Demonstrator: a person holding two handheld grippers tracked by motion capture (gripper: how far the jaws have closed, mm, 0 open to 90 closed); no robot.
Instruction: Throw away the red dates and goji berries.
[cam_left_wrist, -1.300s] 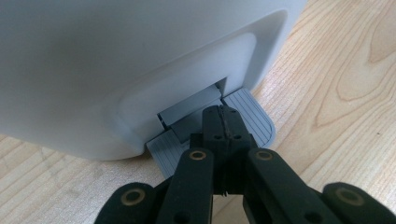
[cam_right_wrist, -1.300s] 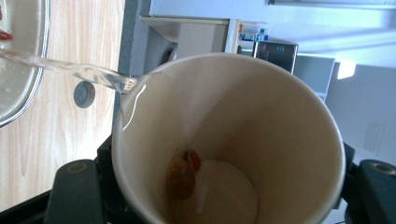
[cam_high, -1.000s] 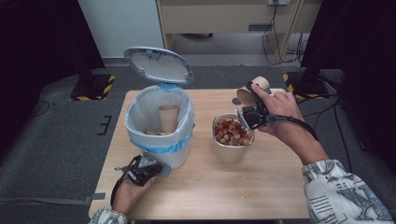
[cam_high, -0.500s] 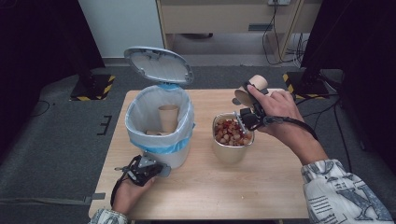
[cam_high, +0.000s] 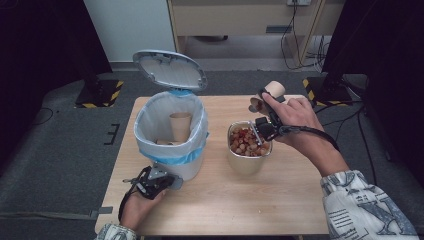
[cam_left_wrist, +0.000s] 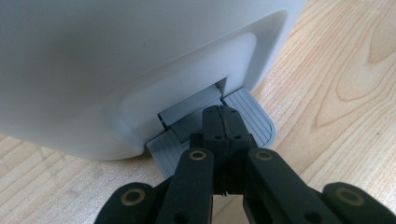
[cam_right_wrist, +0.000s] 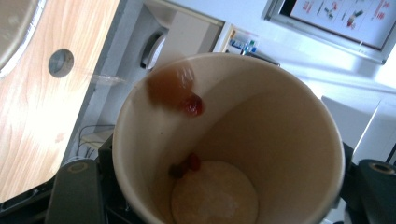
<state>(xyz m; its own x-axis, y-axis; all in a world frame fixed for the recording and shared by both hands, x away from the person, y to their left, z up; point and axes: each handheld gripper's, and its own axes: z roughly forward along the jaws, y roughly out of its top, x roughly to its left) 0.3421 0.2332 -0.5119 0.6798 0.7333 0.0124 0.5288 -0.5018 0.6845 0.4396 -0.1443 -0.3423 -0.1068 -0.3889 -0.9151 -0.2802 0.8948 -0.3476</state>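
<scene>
The right gripper (cam_high: 263, 111) is clamped on the sides of a paper cup (cam_high: 270, 93), held tipped on its side just above and behind a metal bowl (cam_high: 245, 161) full of red and tan pieces; in the right gripper view the cup (cam_right_wrist: 243, 140) gapes toward the camera with a couple of red bits stuck near its bottom and one blurred piece at its rim. The left gripper (cam_high: 156, 181) has its jaws pressed together with nothing between them, the tips resting on the grey foot pedal (cam_left_wrist: 252, 116) at the base of a white bin (cam_high: 172, 131). The bin's lid (cam_high: 169, 69) stands open, a blue bag lines its rim, and paper cups lie inside it. Bin and bowl stand near each other on a pale wooden table (cam_high: 280, 200). Around the table lies grey carpet (cam_high: 60, 150); a wooden cabinet (cam_high: 250, 17) stands behind, with cables on the floor at its right.
</scene>
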